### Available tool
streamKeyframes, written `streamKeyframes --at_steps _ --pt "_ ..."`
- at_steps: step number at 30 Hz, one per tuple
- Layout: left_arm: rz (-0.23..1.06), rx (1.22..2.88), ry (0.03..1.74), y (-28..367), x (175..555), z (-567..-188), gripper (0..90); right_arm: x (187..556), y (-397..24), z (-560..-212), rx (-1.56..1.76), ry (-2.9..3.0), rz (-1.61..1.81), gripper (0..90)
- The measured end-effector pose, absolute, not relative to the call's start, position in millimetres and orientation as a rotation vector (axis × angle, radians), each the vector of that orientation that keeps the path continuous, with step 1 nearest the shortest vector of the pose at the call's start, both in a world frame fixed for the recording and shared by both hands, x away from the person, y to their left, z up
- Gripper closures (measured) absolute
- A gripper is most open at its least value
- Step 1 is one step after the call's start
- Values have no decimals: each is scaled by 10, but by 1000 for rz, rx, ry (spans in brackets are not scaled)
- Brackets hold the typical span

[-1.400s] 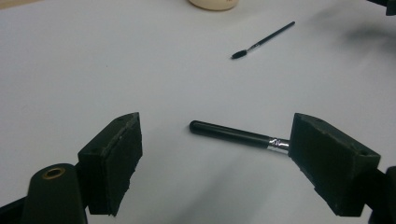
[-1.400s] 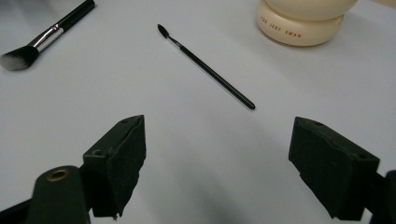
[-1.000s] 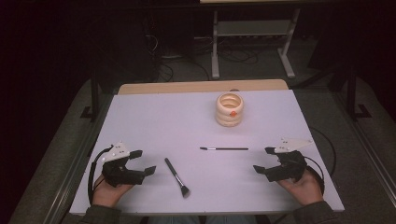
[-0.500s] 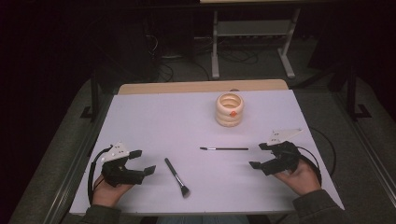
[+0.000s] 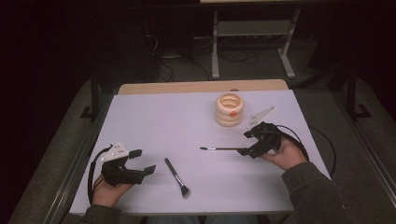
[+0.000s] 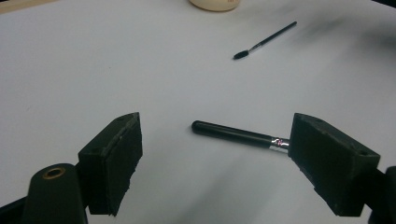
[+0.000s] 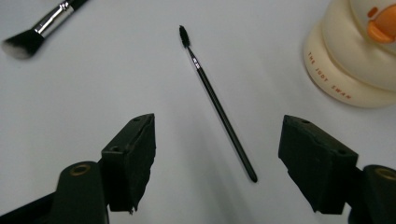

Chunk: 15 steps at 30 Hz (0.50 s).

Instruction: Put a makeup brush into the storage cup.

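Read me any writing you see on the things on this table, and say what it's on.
"THE JUDY SWAN": on the base of the cream ringed holder.
Small white print on the thin brush, near its bristle end: too small to read.
No other writing is legible.

There's a chunky makeup brush (image 5: 176,177) with a black handle and fluffy dark bristles lying flat near the front of the white table (image 5: 163,121). Further back sits a cream ring-stacked holder (image 5: 229,109) with a little orange duck bill on its side, lettering around the base.
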<state>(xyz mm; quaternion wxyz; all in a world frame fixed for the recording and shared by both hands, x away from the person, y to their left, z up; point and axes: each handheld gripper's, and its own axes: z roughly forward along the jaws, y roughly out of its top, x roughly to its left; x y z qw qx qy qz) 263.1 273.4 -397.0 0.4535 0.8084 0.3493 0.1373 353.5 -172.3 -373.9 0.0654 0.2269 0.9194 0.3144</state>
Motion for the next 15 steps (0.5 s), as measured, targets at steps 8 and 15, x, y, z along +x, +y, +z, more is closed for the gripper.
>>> streamKeyframes --at_steps 8,15 --pt "340 1980 860 2744 2634 -3955 175 3724 -1487 -3753 561 2805 889 303" --pt "335 1986 857 2748 2641 -3958 177 3850 -1353 -3884 538 2872 845 360"
